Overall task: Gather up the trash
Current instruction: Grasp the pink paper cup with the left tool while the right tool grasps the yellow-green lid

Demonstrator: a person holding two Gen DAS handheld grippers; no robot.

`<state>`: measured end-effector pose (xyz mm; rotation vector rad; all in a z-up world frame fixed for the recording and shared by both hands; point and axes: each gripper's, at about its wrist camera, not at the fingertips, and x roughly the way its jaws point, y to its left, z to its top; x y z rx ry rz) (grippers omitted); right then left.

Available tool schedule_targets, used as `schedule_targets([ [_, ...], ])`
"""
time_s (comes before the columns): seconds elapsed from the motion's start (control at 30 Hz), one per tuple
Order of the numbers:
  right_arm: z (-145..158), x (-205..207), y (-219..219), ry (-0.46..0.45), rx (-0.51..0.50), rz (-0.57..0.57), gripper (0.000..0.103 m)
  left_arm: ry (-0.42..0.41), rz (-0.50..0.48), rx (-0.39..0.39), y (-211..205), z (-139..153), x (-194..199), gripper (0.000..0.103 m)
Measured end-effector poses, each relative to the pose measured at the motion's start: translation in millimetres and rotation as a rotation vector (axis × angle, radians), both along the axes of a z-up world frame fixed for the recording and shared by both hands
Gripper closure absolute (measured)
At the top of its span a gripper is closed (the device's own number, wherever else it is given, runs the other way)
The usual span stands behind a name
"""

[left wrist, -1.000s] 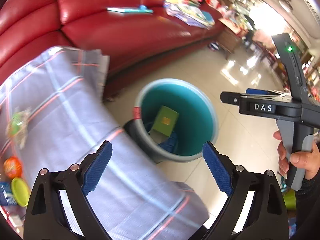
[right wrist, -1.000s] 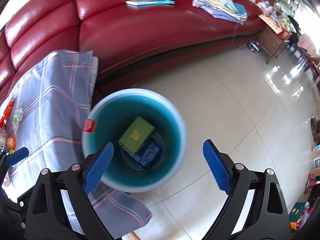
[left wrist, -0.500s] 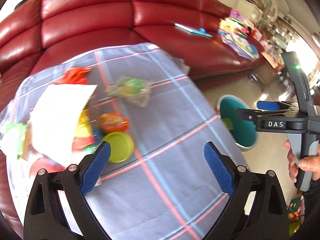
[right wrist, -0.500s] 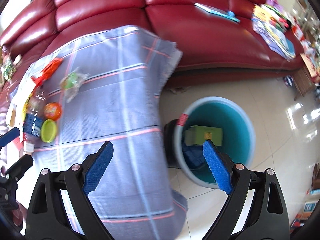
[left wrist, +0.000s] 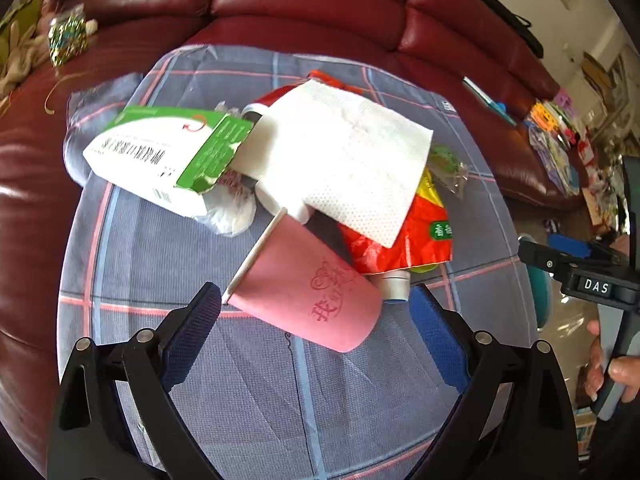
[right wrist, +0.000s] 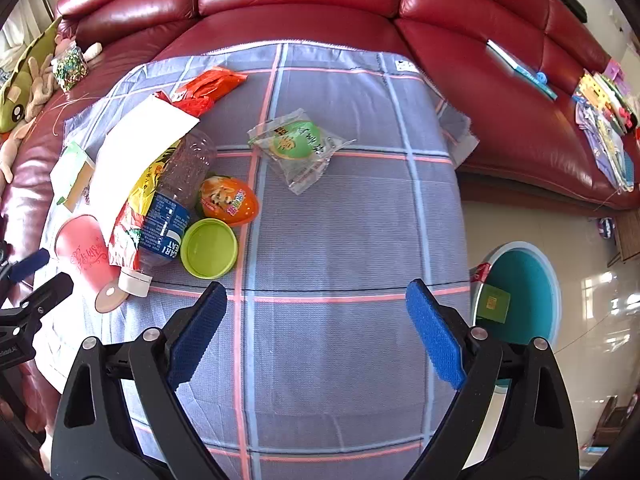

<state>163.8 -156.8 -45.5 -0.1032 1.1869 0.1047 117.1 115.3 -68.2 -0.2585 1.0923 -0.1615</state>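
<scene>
My left hand-held gripper [left wrist: 314, 330] hung released, its blue pads spread wide, right over the pink paper cup [left wrist: 306, 290] lying on its side on the checked blue-grey cloth [left wrist: 248, 392] that covered the counter. The cup lay directly ahead of the pads and partly between them. Its long axis ran slantwise across the opening, white rim toward my left pad and closed base toward my right pad and nearer me. As far as I could tell, neither pad touched it.

Behind the cup was the rest of the heap: a white paper napkin [left wrist: 344, 160], a green-and-white cardboard box [left wrist: 160, 156] and a red-and-yellow snack bag [left wrist: 404, 236], all overlapping one another.

My right hand-held gripper [right wrist: 316, 336] was also released and carried nothing, hovering above a bare stretch of the cloth. The lime-green plastic lid [right wrist: 209, 248], the orange plastic egg [right wrist: 228, 200] and the clear plastic bottle with a blue label [right wrist: 168, 220] lay ahead of it and to its left. The clear wrapper with a green sweet [right wrist: 300, 144] lay farther ahead. The teal round bin [right wrist: 524, 292] stood on the floor off to its right, beyond the counter's edge, with a green box already inside.

I judged the left one far nearer the cup. Closing across its soft body would likely need a slight turn to square with that slant.
</scene>
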Motion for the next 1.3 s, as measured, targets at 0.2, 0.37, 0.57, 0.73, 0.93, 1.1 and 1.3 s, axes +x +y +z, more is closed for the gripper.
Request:
schedule_targets([
  [0.2,-12.5,4.2,-1.5,0.028,-0.002,-0.014,0.016,0.057,0.116,-0.07,2.4,-19.8,11.5,0.008],
  [0.37,-22.1,6.5,-9.4,0.052,-0.003,-0.034,0.016,0.091,0.174,-0.074,-0.4,-34.6,20.0,0.008],
  [0.57,-35.1,8.4,-9.2,0.075,0.002,-0.038,0.016,0.092,0.133,-0.038,-11.8,-42.2,17.4,0.031],
  [0.73,-42.1,12.4,0.5,0.068,0.016,-0.021,0.016,0.058,0.071,0.024,-12.7,-36.5,3.9,0.039],
  [0.93,-61.3,21.9,27.1,0.079,0.045,0.032,0.044,0.047,0.063,0.018,-1.6,-36.9,-2.2,0.038],
  [1.1,-77.1,30.1,46.1,0.081,0.044,0.062,0.051,0.039,0.053,0.014,8.3,-39.5,-5.7,0.038],
  [1.3,-80.5,39.9,64.0,0.07,0.049,0.106,0.065,0.025,0.034,0.031,10.2,-40.1,-8.5,0.038],
])
